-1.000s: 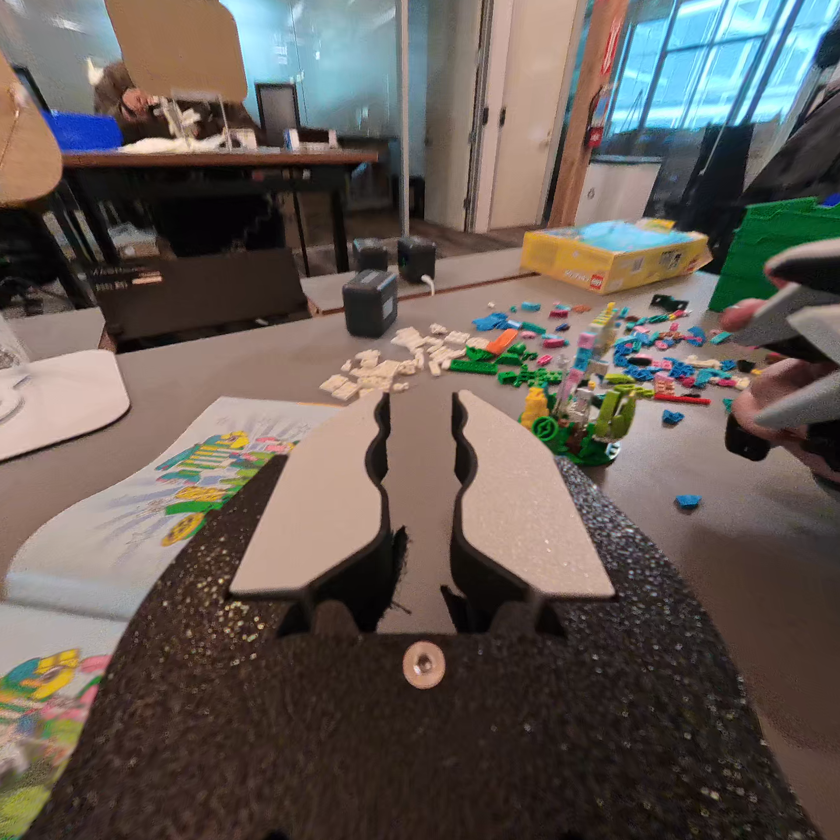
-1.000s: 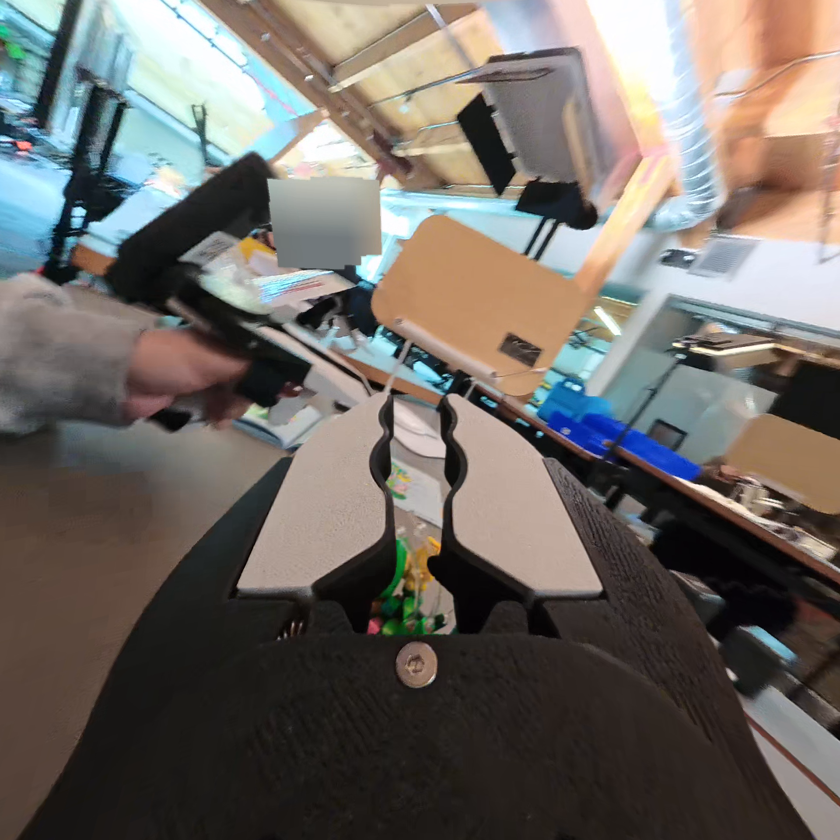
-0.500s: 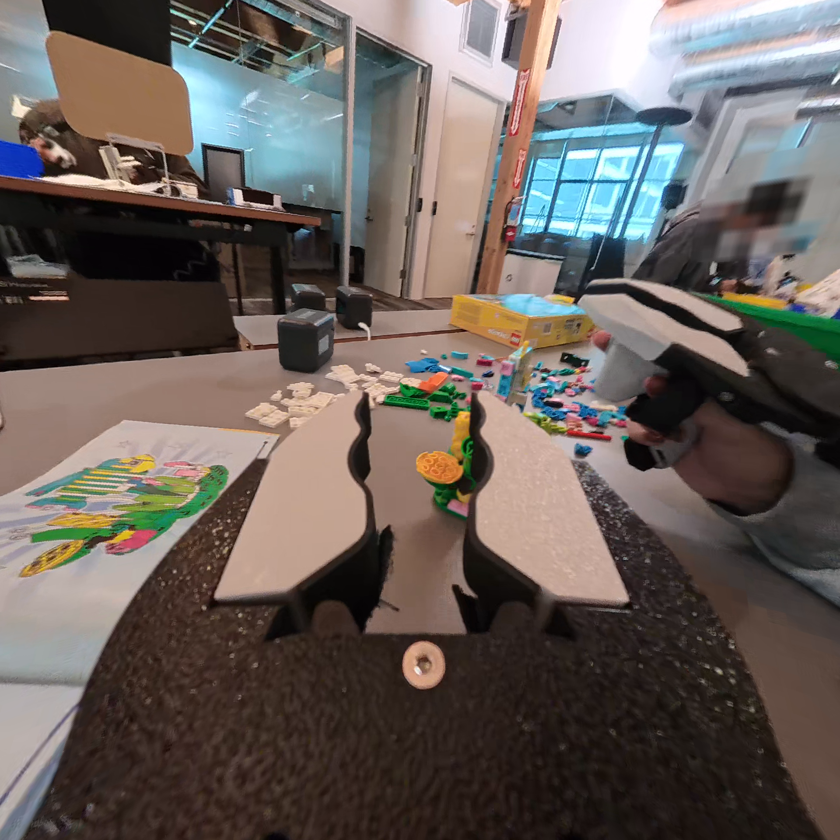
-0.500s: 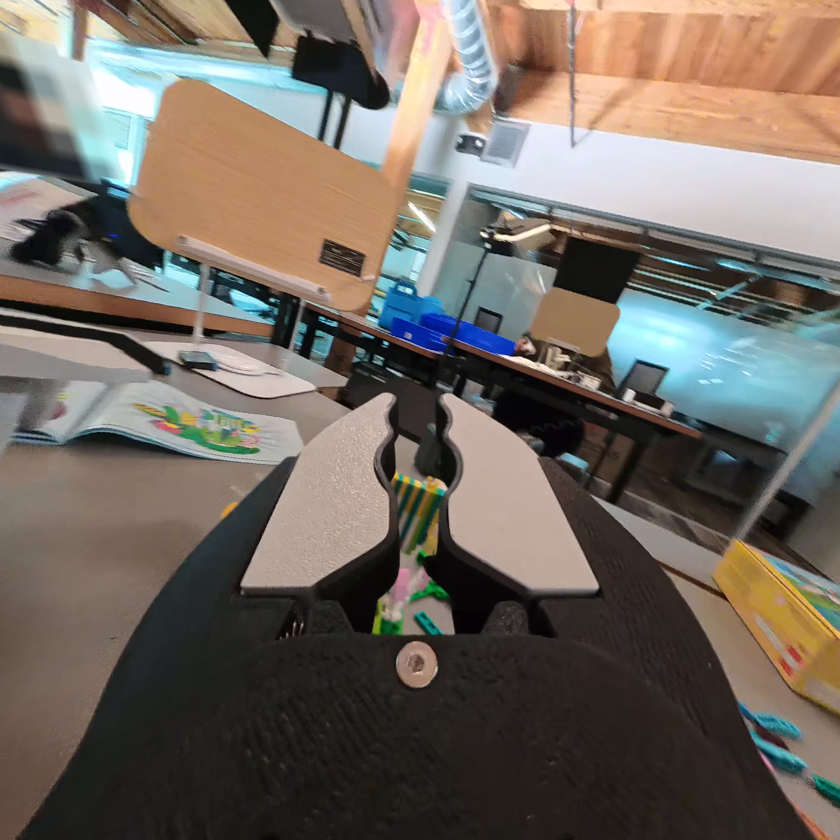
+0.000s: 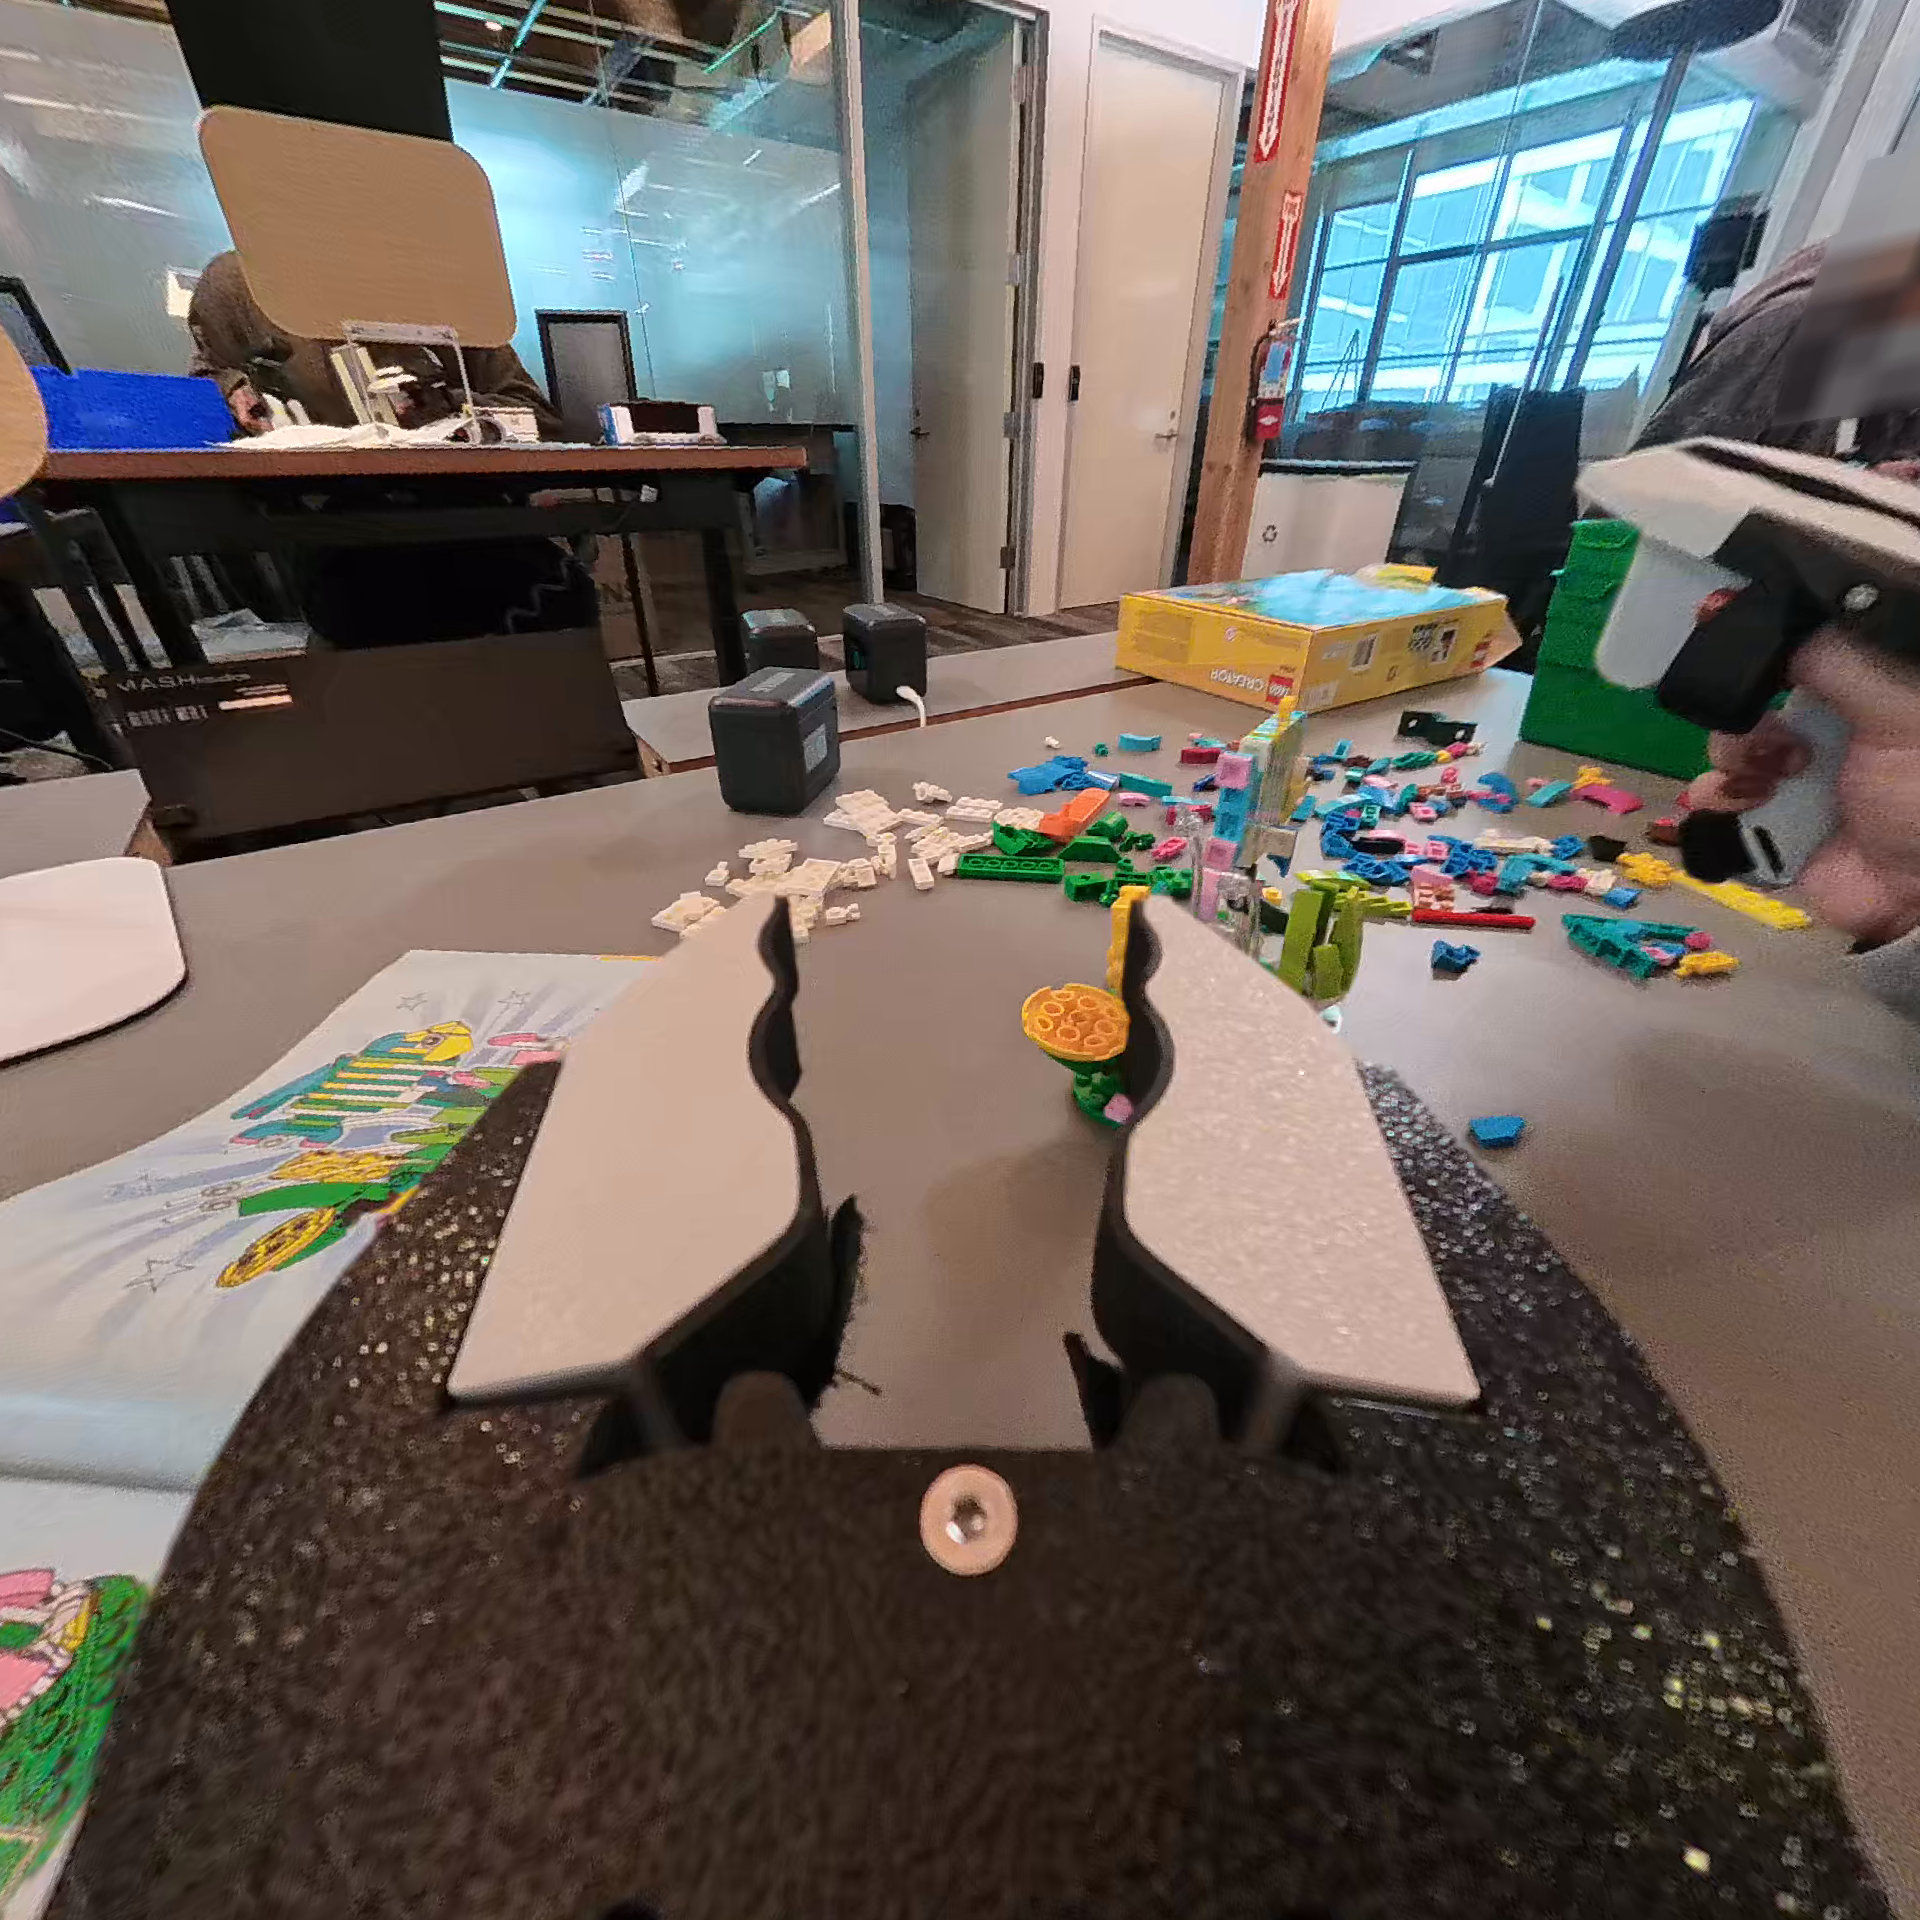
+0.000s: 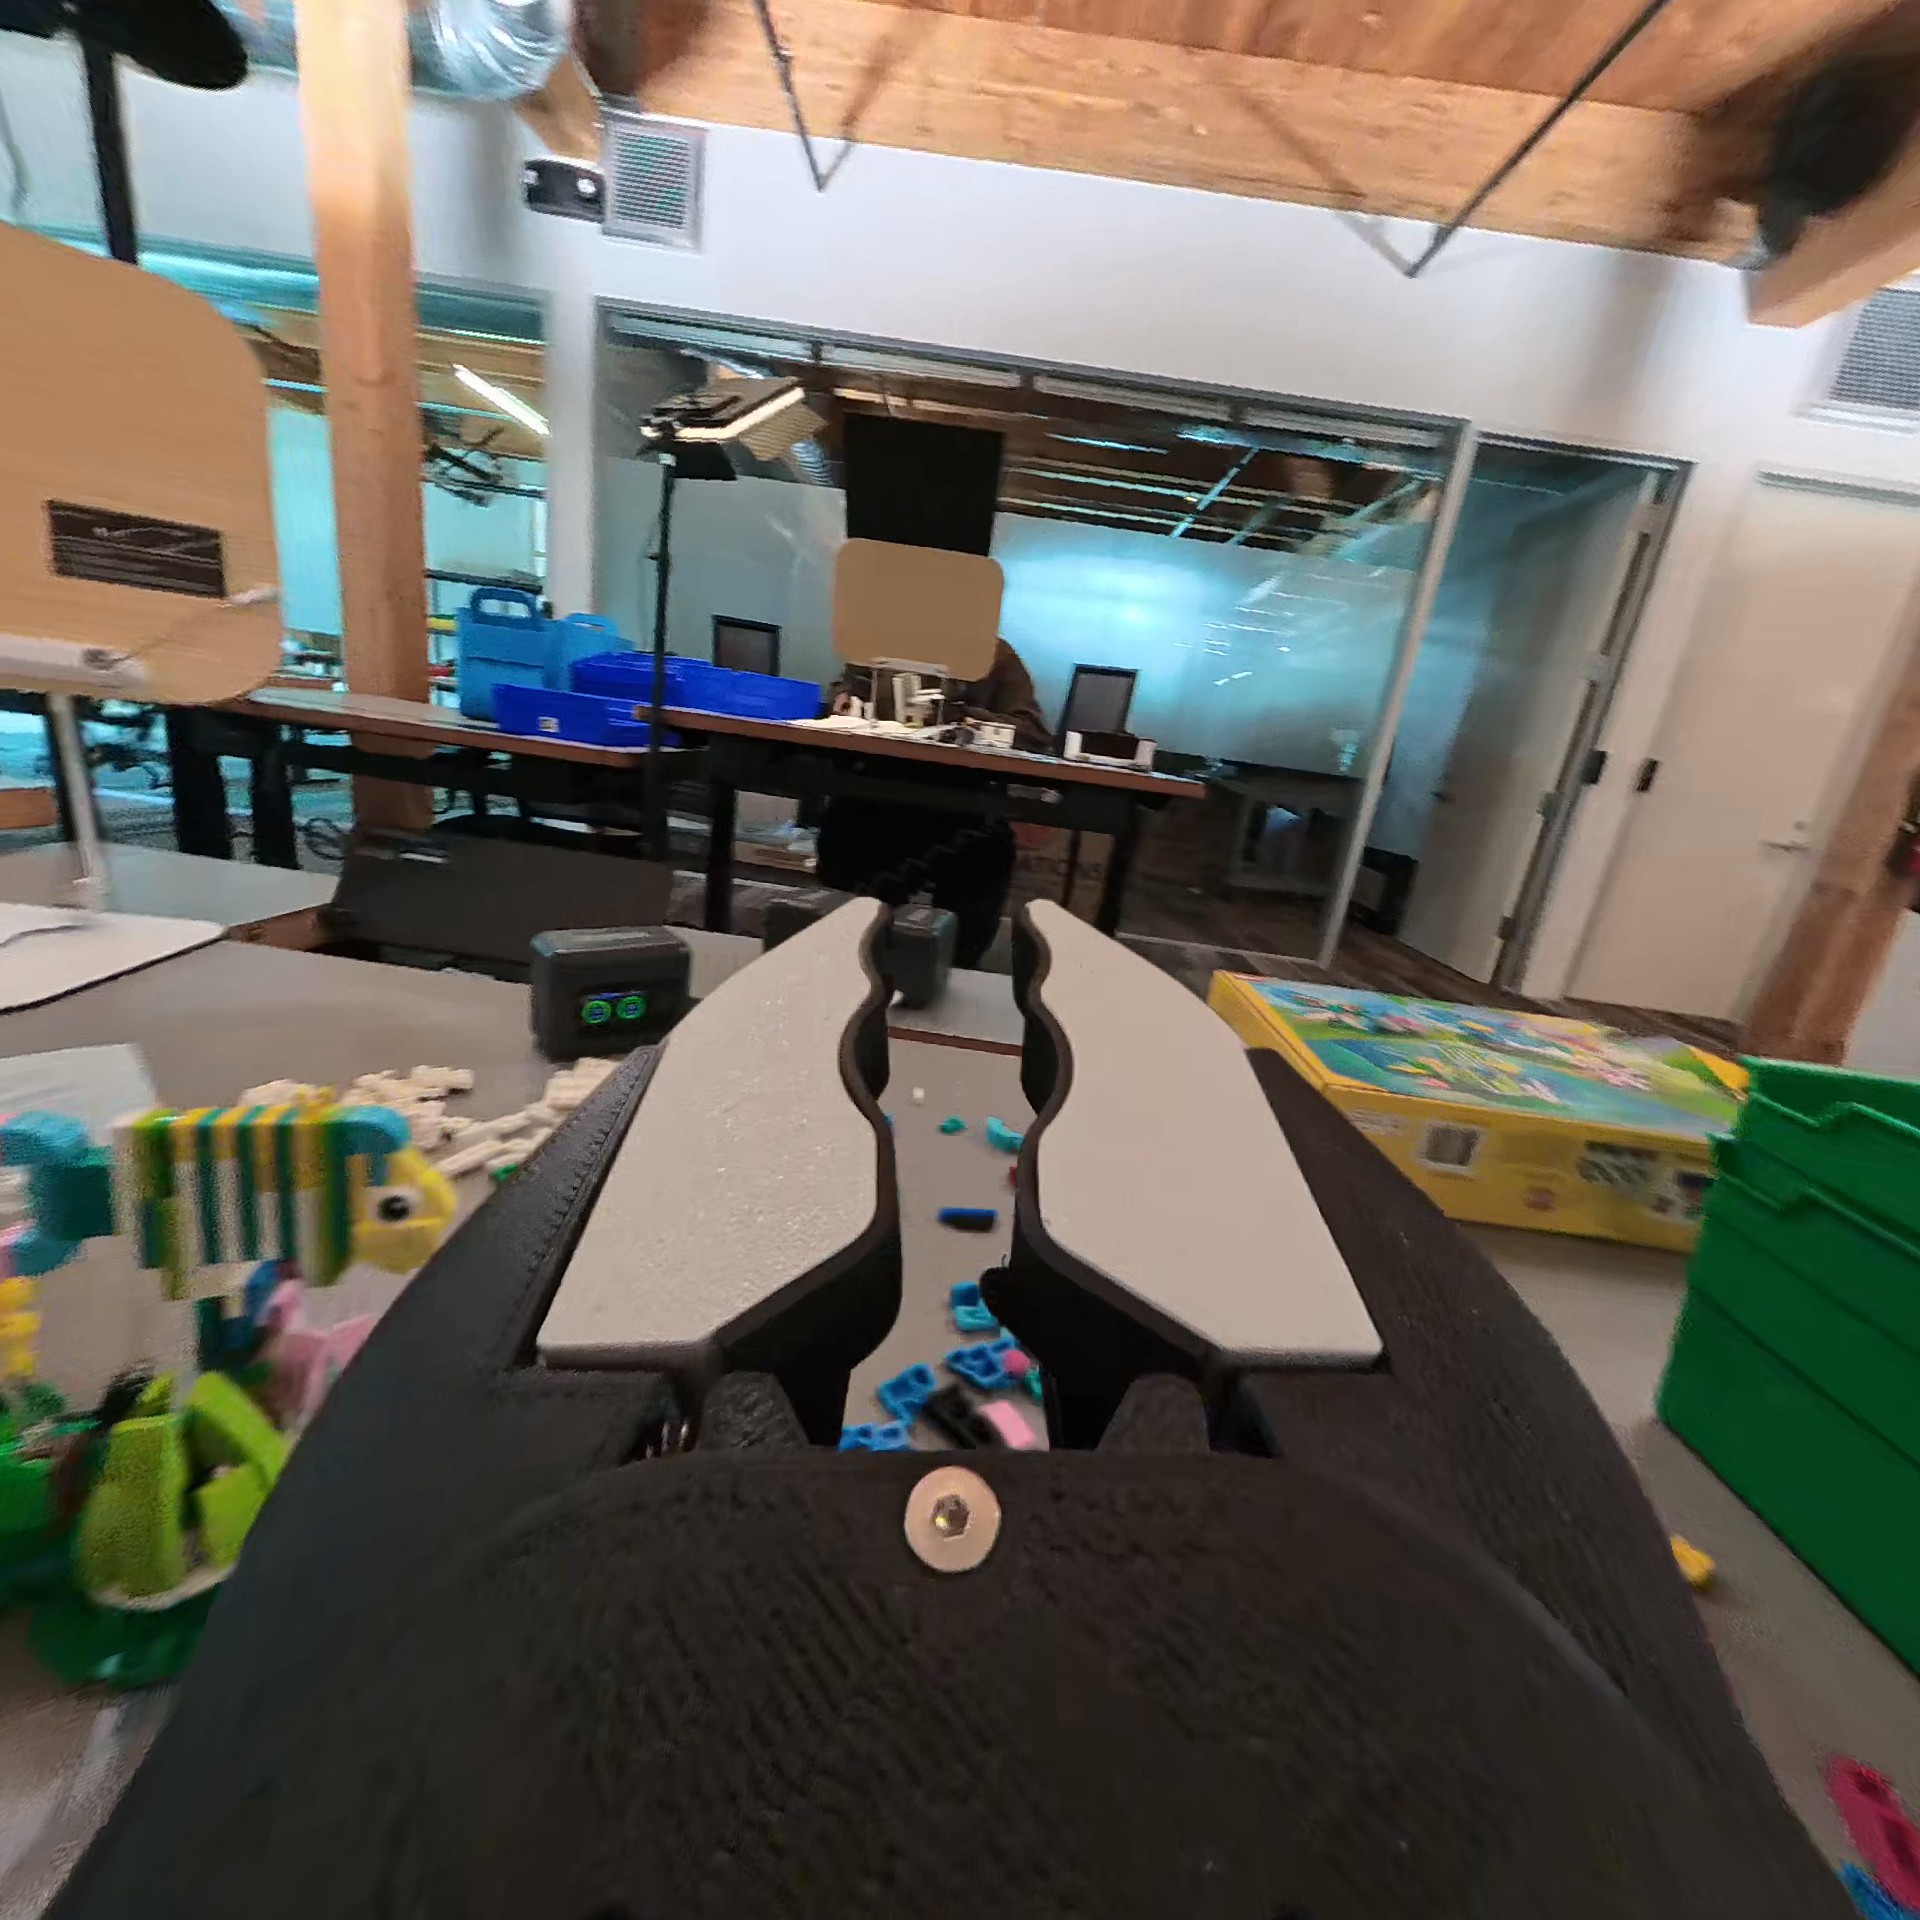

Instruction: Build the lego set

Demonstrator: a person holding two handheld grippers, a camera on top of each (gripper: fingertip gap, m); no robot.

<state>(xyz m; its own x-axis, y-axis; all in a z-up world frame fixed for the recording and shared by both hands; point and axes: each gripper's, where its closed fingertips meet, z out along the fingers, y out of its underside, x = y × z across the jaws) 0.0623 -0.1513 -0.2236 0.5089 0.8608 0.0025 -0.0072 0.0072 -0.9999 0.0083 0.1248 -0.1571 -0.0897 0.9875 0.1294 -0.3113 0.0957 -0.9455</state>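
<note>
My left gripper [image 5: 956,925] is open wide and empty, low over the grey table [image 5: 1662,1143]. A small build with an orange-yellow flower [image 5: 1075,1023] on a green base stands just inside its right finger, touching nothing I can see. My right gripper [image 6: 951,925] is narrowly open and empty, above loose blue bricks [image 6: 966,1351]. A striped fish build [image 6: 260,1184] on green plants [image 6: 156,1475] stands to its left. In the left wrist view a hand holds the right gripper [image 5: 1766,582] up at the far right.
An instruction booklet [image 5: 260,1143] lies at the left. White bricks [image 5: 831,862] and coloured bricks [image 5: 1455,842] are spread across the table's middle. A yellow box [image 6: 1455,1091], green bins [image 6: 1818,1299] and black power units [image 5: 774,738] stand behind. About 30 cm separates my left fingertips from my right.
My left gripper's fingers have opened wider, and the flower build has come into view between them. My right gripper has swung round from the room and booklet side to face the bricks and box.
</note>
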